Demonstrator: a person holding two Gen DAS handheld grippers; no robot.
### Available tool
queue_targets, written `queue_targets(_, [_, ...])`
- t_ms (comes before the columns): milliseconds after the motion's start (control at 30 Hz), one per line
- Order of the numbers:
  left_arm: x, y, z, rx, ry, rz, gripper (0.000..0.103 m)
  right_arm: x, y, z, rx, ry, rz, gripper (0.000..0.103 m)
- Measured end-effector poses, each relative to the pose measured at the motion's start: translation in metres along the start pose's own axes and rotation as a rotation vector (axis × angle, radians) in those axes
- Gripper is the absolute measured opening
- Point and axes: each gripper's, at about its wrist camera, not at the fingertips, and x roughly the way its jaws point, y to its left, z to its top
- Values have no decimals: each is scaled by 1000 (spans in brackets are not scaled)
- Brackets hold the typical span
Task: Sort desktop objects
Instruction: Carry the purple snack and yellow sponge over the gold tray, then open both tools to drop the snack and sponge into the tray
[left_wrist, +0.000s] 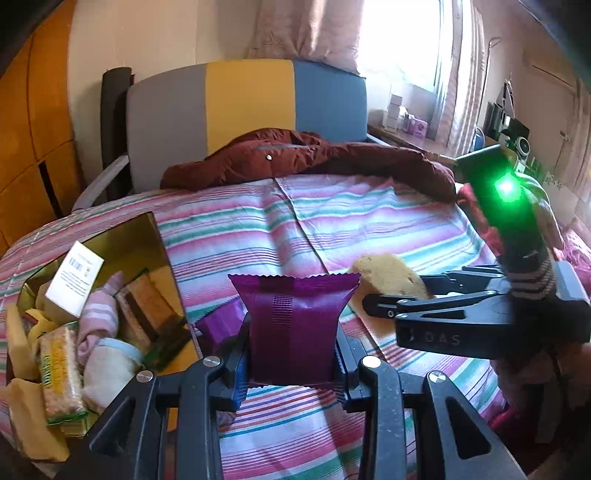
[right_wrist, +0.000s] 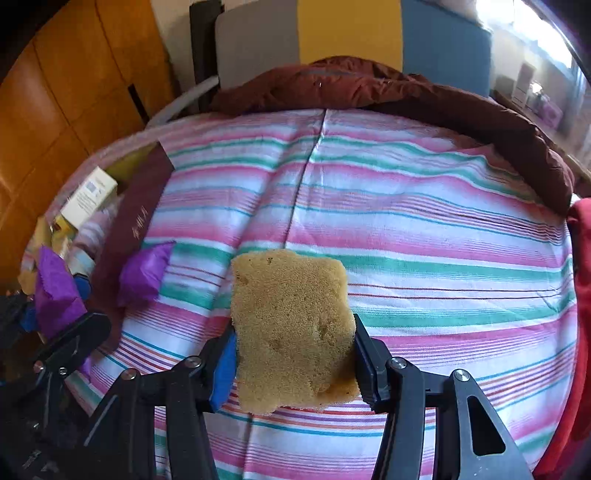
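Our left tool (left_wrist: 291, 363) is clamped on a shiny purple foil snack packet (left_wrist: 293, 325), held above the striped pink-and-green bedspread (left_wrist: 258, 221) just right of the gold-lined open box (left_wrist: 155, 236) of sorted things. Our right tool (right_wrist: 295, 363) grips a tan porous sponge (right_wrist: 291, 325) over the bed's near middle; a second purple packet (right_wrist: 144, 273) lies left of it.

Purple snack packet (left_wrist: 293, 328): upright, sealed, clamped between the left fingers (left_wrist: 236, 354). Yellow sponge (right_wrist: 293, 328): porous, upright, pinched between the right fingers (right_wrist: 364, 354). Second purple packet (right_wrist: 144, 273): lying left of the sponge.
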Motion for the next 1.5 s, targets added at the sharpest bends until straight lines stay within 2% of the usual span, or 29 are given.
queue_targets(367, [-18, 33, -1, -57, -28, 79, 35, -46, 41, 14, 9, -130, 106, 54])
queue_targets(567, [-30, 67, -6, -120, -33, 160, 35, -49, 70, 27, -5, -158, 175, 54])
queue_targets(933, [-46, 159, -29, -328, -15, 290, 35, -28, 144, 50, -69, -131, 286, 54])
queue_targets(1100, [-56, 194, -39, -412, -17, 318, 35, -19, 170, 58, -88, -113, 326, 55])
queue_targets(1267, [-54, 206, -38, -427, -10, 323, 35, -3, 190, 69, -87, -82, 349, 55])
queue_targets(1500, [-25, 203, -21, -395, 17, 336, 36, 27, 204, 88, -53, -33, 342, 56])
